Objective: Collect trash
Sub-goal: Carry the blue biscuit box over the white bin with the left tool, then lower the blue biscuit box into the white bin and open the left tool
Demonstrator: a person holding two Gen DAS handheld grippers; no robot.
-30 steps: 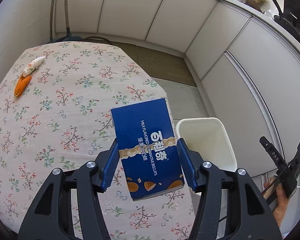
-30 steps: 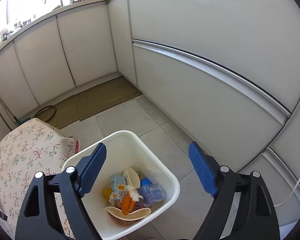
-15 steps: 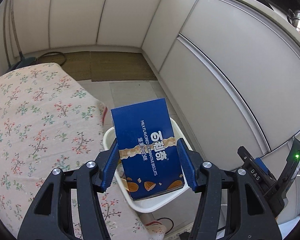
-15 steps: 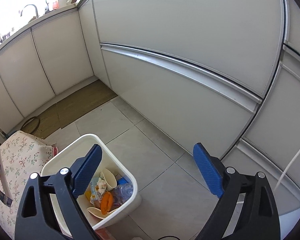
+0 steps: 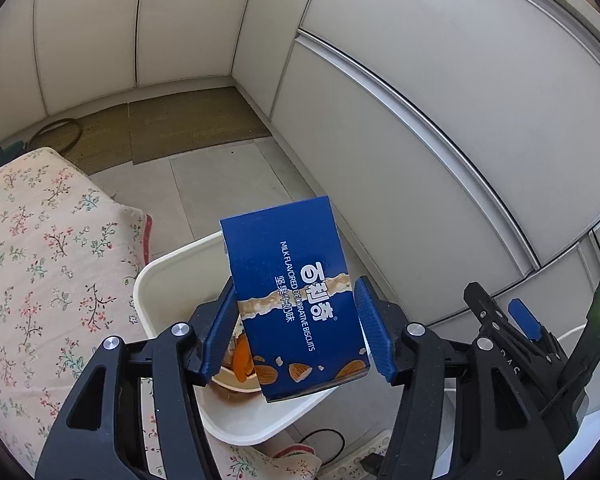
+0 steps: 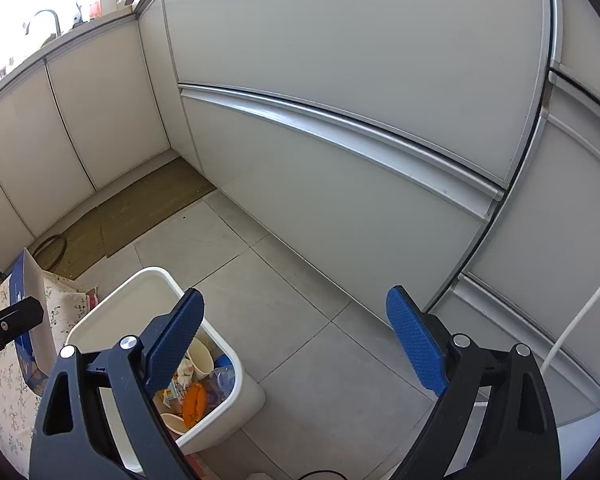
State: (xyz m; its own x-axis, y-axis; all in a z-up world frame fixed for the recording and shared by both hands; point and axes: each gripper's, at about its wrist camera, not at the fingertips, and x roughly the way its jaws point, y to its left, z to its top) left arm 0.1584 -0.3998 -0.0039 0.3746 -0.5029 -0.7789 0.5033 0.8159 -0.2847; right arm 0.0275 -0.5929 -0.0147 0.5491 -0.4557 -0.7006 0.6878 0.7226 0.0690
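Left gripper (image 5: 296, 332) opening, blue biscuit box (image 5: 296, 300) between its pads, tilted above the white trash bin (image 5: 160, 280) off the floral-clothed table's (image 5: 40, 248) edge, left pad touching, right just clear. Right gripper (image 6: 296, 344) spread wide, empty, above the floor tiles (image 6: 300, 320) beside the bin.

I'm in a home kitchen: pale base cabinets (image 6: 340, 60) with metal rail handles, a counter with a tap (image 6: 46, 20), tiled floor (image 6: 300, 312), brown mat (image 5: 192, 120), floral tablecloth (image 5: 40, 248).
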